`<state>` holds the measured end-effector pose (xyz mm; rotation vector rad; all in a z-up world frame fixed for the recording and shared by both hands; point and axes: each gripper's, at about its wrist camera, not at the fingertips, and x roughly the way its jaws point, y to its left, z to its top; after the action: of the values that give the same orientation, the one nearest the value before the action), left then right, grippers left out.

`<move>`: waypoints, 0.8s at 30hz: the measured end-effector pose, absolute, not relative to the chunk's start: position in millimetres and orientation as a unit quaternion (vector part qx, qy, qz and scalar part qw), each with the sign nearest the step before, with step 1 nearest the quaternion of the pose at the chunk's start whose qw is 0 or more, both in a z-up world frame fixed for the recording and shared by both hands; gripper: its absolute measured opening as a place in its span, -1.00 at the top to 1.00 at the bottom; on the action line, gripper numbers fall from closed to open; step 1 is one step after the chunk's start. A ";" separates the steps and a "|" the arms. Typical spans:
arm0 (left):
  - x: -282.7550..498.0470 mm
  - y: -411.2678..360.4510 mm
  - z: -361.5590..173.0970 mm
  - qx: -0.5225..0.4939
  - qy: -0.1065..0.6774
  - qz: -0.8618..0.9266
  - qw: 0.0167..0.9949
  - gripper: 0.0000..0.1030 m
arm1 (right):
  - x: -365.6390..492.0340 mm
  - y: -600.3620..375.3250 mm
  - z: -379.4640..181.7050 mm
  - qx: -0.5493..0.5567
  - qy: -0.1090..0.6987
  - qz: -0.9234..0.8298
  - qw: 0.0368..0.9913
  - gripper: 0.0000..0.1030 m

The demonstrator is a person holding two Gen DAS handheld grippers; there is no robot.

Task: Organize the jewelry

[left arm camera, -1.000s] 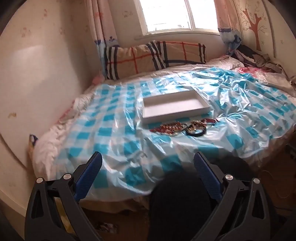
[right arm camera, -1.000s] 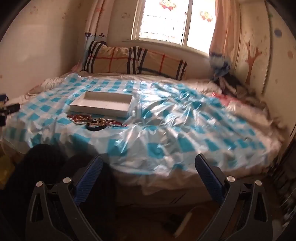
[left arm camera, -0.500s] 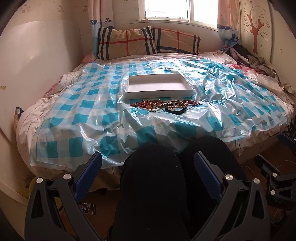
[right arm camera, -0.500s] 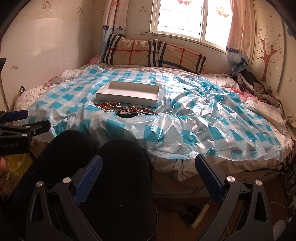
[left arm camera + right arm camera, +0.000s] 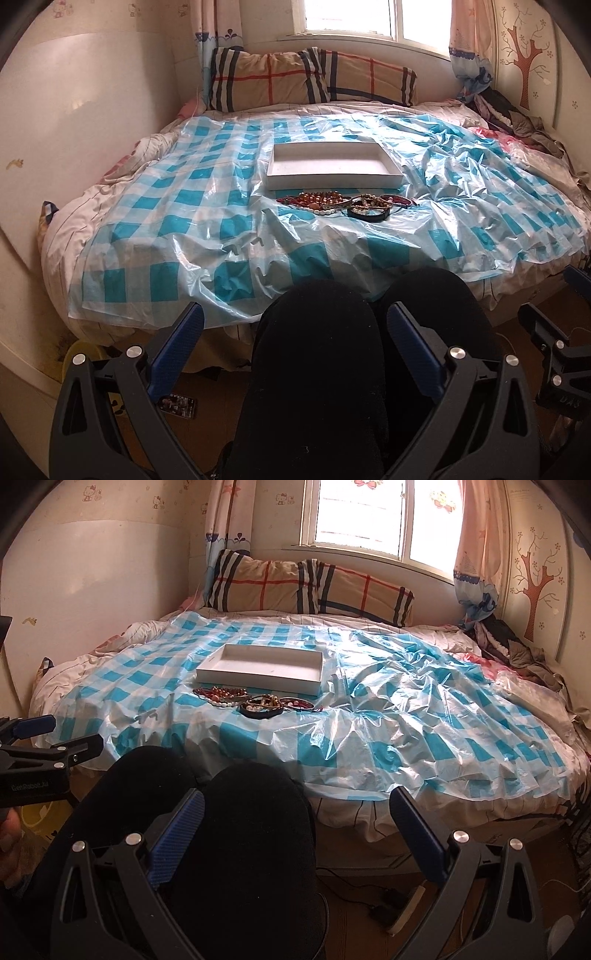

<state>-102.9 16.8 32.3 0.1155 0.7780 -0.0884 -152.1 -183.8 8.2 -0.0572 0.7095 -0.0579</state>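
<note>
A heap of jewelry, bead strings, bracelets and a black ring-shaped band, lies on the blue-checked plastic sheet on the bed. Just behind it sits an empty shallow white tray. My left gripper hangs open over the person's dark knees, well short of the bed. My right gripper is open too, held low at the bed's near edge. Nothing sits between either pair of fingers. Each gripper shows at the edge of the other's view.
The person's knees in black trousers fill the foreground. Plaid pillows lean under the window. Crumpled clothes pile at the bed's far right. A white wall panel runs along the left. A yellow object and cables lie on the floor.
Both grippers have pulled back and lowered away from the bed, so the knees and floor now show. The jewelry and tray have not moved.
</note>
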 end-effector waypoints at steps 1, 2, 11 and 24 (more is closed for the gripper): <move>-102.8 16.9 31.5 0.056 0.380 -0.043 0.922 -0.85 | -151.6 -184.3 6.4 -0.024 0.351 -0.028 0.936 -0.87; -102.7 16.9 31.0 0.055 0.381 -0.045 0.922 -0.85 | -151.3 -184.2 5.1 -0.020 0.354 -0.027 0.935 -0.87; -103.1 15.8 27.7 0.057 0.383 -0.045 0.921 -0.85 | -151.8 -178.0 1.8 -0.028 0.355 -0.028 0.934 -0.87; -103.3 14.8 22.4 0.053 0.389 -0.052 0.918 -0.85 | -151.7 -178.5 1.8 -0.027 0.353 -0.031 0.935 -0.87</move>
<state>-103.3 14.8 22.4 0.1093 0.8003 -0.1067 -151.7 -178.5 1.8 -0.0551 0.7221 -0.0638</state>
